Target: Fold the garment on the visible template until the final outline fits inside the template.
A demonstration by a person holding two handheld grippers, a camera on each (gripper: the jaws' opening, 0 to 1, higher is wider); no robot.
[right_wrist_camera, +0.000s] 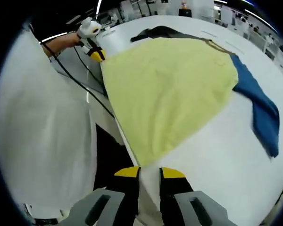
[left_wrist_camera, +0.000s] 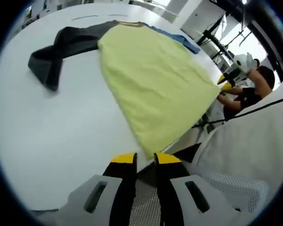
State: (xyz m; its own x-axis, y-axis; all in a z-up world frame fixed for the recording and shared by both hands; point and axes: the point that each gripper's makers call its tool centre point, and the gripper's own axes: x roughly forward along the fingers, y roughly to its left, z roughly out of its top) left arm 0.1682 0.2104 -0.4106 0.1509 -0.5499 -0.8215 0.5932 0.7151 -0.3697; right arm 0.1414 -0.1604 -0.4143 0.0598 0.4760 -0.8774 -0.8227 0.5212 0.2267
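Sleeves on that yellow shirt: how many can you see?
2. A dark grey sleeve lies spread on the white table at one side of the yellow body; a blue sleeve lies at the other.

A black cable (right_wrist_camera: pixel 85 89) hangs beside the white table (right_wrist_camera: pixel 217 155), over white cloth (right_wrist_camera: pixel 42 122)

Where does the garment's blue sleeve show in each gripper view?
Left gripper view: blue sleeve, a thin strip at the top, beyond the yellow body.
Right gripper view: blue sleeve, spread at the right on the white table.
Shared landmark: the yellow body.
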